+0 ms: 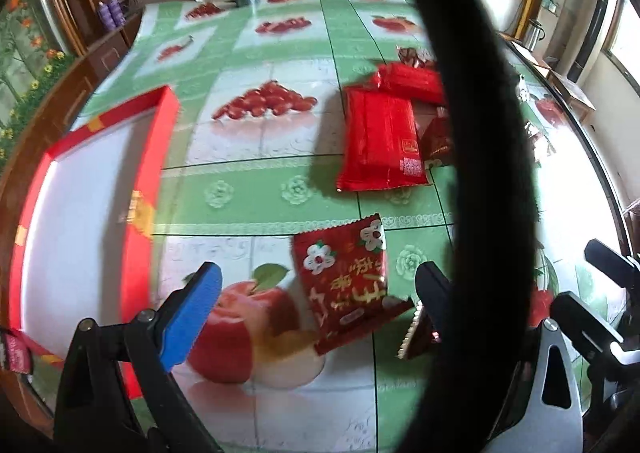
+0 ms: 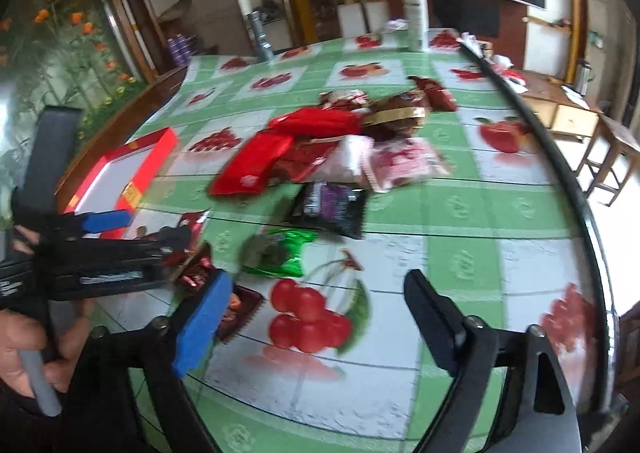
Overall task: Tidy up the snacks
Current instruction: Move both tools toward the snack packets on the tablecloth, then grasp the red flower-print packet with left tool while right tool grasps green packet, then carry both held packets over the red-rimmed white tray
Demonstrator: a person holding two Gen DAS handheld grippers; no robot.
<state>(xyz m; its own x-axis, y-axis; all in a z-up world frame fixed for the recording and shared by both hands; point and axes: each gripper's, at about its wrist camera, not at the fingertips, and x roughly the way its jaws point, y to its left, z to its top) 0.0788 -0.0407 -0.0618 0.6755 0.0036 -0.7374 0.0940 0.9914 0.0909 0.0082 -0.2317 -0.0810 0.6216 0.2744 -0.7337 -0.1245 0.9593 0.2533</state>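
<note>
In the left wrist view a red flower-printed snack packet (image 1: pixel 344 285) lies on the tablecloth between the fingers of my left gripper (image 1: pixel 316 293). Its jaws stand wide and press on nothing. A smaller packet with a gold serrated edge (image 1: pixel 416 333) lies by the black finger. The red box with a white inside (image 1: pixel 100 173) sits to the left. In the right wrist view my right gripper (image 2: pixel 316 313) is open over a cherry print, holding nothing. A dark packet (image 2: pixel 236 313) lies beside its blue pad. The snack pile ahead has a long red pack (image 2: pixel 256 165), a green packet (image 2: pixel 280 249) and a black-purple packet (image 2: pixel 332 209).
A thick black cable (image 1: pixel 472 133) arcs across the left wrist view. Two long red packs (image 1: pixel 380 141) lie beyond the left gripper. A hand (image 2: pixel 24 349) holds the left gripper's handle. A white bottle (image 2: pixel 416 17) stands at the far table edge, and the table's dark rim (image 2: pixel 560 173) curves along the right.
</note>
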